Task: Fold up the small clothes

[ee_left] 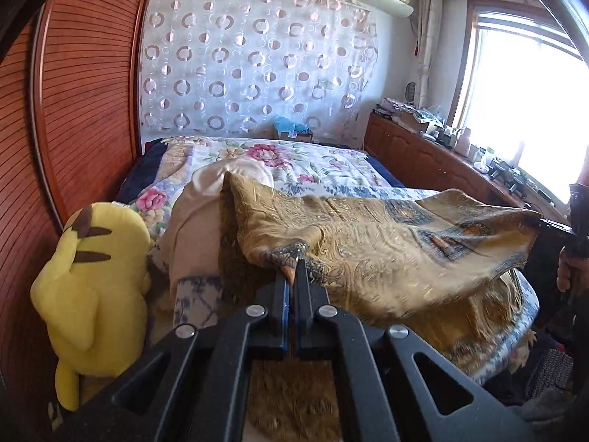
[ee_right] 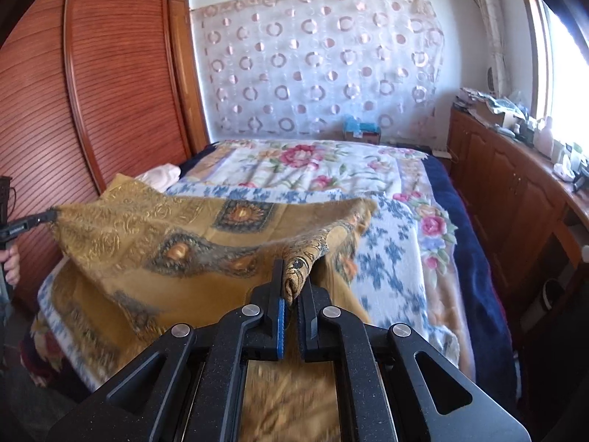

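Observation:
A gold patterned cloth (ee_left: 386, 243) with blue medallions hangs stretched above the bed, its lower part draped on the bedding. My left gripper (ee_left: 293, 272) is shut on one corner of it. My right gripper (ee_right: 294, 280) is shut on the other corner, with the cloth (ee_right: 176, 235) bunched between the fingers. In the left wrist view the right gripper (ee_left: 545, 223) shows at the far right, pinching the corner. In the right wrist view the left gripper (ee_right: 44, 217) shows at the far left, pinching its corner.
The bed (ee_right: 368, 169) has a floral blanket. A yellow plush toy (ee_left: 92, 283) sits at its left edge by the wooden wardrobe (ee_left: 84, 110). A cream cloth (ee_left: 228, 180) lies behind the gold one. A wooden cabinet (ee_right: 508, 184) with clutter runs along the window side.

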Available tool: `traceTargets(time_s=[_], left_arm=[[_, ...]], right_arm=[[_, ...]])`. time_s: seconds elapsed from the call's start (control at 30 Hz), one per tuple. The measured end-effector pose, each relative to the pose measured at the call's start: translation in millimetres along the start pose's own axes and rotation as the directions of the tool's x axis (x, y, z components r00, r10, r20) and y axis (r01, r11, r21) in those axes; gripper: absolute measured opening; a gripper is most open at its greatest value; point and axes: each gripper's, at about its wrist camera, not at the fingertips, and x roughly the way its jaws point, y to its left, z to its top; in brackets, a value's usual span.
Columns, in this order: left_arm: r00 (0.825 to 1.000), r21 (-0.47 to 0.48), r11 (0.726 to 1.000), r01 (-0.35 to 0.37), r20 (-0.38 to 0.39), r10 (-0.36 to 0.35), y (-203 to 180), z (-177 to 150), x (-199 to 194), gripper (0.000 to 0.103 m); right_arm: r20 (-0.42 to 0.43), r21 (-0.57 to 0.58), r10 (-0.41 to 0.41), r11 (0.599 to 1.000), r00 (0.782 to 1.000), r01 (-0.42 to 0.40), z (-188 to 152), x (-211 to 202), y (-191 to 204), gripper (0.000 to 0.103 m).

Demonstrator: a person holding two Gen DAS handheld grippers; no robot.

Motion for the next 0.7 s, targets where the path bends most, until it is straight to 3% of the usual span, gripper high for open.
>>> traceTargets(time_s=[0.23, 0.5, 0.57, 0.63, 0.67, 0.7], left_arm=[[0.998, -0.01, 1.0, -0.015, -0.053, 0.014, -0.3, -38.7, -10.0, 0.0], [0.986, -0.046, 0.998, -0.042, -0.163, 0.034, 4.3, -72.3, 15.2, 0.001], [0.985, -0.031, 0.998, -0.055, -0.167, 0.049, 2.4, -72.7, 14.6, 0.008], [0.986, -0.019, 0.998, -0.061, -0.16, 0.057, -0.4, -72.6, 12.2, 0.023], [0.986, -0.021, 0.998, -0.059, -0.159, 0.055, 0.3, -72.1, 12.1, 0.035], [0.986, -0.026, 0.998, -0.059, -0.158, 0.055, 0.0, -72.4, 12.0, 0.04]], right_arm=[[-0.021, 0.028, 0.008, 1.0, 1.0, -0.008, -35.2, -34.9, -3.2, 0.002], [-0.156, 0.065, -0.011, 0.998, 0.988, 0.021, -89.2, -2.3, -1.3, 0.002], [-0.168, 0.07, -0.019, 0.997, 0.986, 0.031, -92.9, 1.4, -1.5, 0.007], [-0.169, 0.064, -0.051, 0.996, 0.984, 0.062, -92.7, 1.0, -3.2, 0.016], [-0.165, 0.067, -0.058, 0.995, 0.985, 0.07, -91.7, -0.3, -3.6, 0.025], [-0.153, 0.076, -0.065, 0.994, 0.986, 0.078, -90.6, -3.6, -7.1, 0.032]])
